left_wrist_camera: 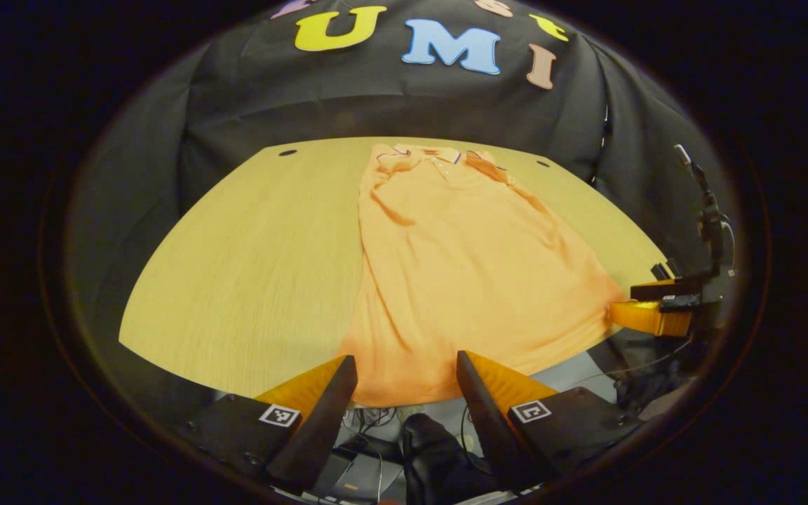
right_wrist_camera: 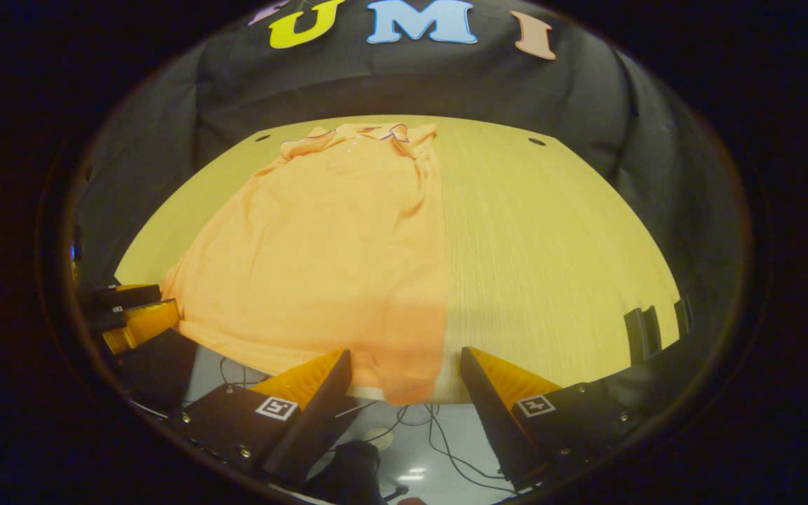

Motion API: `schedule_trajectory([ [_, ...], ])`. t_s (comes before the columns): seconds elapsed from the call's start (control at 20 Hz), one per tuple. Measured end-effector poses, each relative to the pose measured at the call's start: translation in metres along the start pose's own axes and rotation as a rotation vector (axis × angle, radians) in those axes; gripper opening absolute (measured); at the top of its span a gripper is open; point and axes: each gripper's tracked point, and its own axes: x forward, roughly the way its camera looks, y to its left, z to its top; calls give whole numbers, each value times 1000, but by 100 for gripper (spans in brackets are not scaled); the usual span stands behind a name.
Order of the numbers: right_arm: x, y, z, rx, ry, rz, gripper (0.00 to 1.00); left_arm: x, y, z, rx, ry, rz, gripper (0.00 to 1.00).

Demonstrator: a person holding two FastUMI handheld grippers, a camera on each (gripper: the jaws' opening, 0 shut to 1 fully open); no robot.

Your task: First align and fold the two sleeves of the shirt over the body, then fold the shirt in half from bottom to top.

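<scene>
The orange shirt point(left_wrist_camera: 460, 273) lies flat on the wooden table point(left_wrist_camera: 250, 259), collar at the far edge, hem hanging over the near edge — both sleeves already folded over the body. The left gripper point(left_wrist_camera: 407, 372) and the right gripper point(right_wrist_camera: 404, 368) hover at the hem, fingers spread wide, holding nothing.

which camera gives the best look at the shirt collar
The left gripper view shows the collar best: it sits nearer the middle, with the placket buttons and dark trim visible. In the right gripper view the collar lies at the far table edge, smaller and flatter, its buttons barely visible.
</scene>
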Motion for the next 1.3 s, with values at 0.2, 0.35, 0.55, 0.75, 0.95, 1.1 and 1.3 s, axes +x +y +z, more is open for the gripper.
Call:
schedule_trajectory([
  [0.2,5,5,-2,10,4,9,96,4,-4,-2,20,4,27,95],
  [0.35,4,5,-2,18,2,8,75,4,2,-7,56,3,67,70],
  [0.55,3,8,-2,35,5,11,36,8,3,-4,66,-5,98,23],
  [0.75,5,10,1,71,4,29,14,11,-4,-1,29,-8,103,7],
  [0.95,-3,7,10,109,-10,75,4,5,-4,8,19,-26,119,6],
  [1.1,-17,3,28,98,-53,88,4,-4,-6,28,-6,-68,121,6],
  [1.3,-33,3,63,89,-115,107,4,-11,-7,67,-23,-136,127,6],
])
